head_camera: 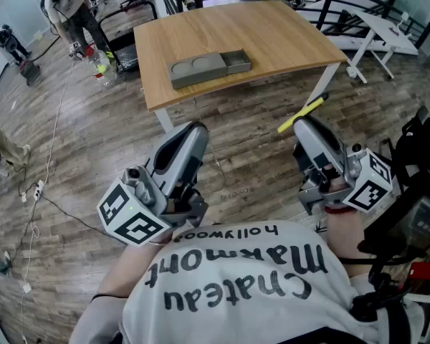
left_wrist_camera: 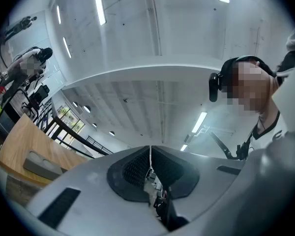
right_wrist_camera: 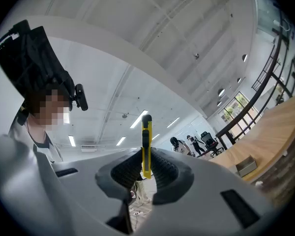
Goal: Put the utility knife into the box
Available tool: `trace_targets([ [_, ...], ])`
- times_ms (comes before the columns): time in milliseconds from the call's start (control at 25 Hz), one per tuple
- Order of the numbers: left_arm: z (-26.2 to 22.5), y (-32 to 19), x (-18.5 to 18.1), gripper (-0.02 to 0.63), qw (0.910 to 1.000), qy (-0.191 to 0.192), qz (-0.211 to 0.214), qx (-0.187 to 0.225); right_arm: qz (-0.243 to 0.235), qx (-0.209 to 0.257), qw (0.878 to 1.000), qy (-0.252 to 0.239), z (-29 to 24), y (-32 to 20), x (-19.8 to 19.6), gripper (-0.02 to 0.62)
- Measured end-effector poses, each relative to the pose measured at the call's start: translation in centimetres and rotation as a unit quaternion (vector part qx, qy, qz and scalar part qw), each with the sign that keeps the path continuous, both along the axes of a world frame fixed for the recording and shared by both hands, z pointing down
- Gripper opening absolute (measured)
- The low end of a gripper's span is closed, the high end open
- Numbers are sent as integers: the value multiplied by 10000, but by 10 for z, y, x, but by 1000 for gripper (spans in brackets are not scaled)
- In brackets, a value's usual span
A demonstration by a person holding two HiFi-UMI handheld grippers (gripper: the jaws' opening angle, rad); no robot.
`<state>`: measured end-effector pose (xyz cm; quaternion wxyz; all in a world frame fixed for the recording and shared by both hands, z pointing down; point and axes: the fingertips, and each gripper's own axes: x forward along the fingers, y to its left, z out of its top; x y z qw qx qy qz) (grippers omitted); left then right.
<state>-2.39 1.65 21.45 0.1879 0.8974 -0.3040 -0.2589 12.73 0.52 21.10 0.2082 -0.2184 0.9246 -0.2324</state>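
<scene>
Head view: grey box [head_camera: 209, 67] sits on the counter [head_camera: 272, 34], upper centre of frame.
Left gripper view: my left gripper [left_wrist_camera: 150, 154] is pressed together, empty.
Right gripper view: my right gripper [right_wrist_camera: 145, 163] pinches the yellow utility knife [right_wrist_camera: 146, 136], which stands upright mid-frame.

The table [head_camera: 272, 34] has a pale, matt wood top, and the box [head_camera: 201, 69] on it is dull, smooth grey. The utility knife [right_wrist_camera: 146, 136] is glossy yellow plastic, between ribbed black rubbery-looking pads [right_wrist_camera: 128, 171] in the smooth, matt grey plastic shell of the right gripper [right_wrist_camera: 145, 159]; the left gripper [left_wrist_camera: 150, 161] looks alike. The floor [head_camera: 93, 142] is grey-brown wood-look planks with a faint sheen.
</scene>
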Motion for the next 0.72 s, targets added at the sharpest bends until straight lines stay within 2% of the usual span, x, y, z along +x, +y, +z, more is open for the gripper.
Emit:
trace_targets([
  [400,0,-1,-3,14,10000,14,-55,-13,-64,4,10000,50,1,1,-4,54],
  [720,0,-4,-4,14,9999,35,-115,-20,6,-17,9998,-176,-4,-4,3,54],
])
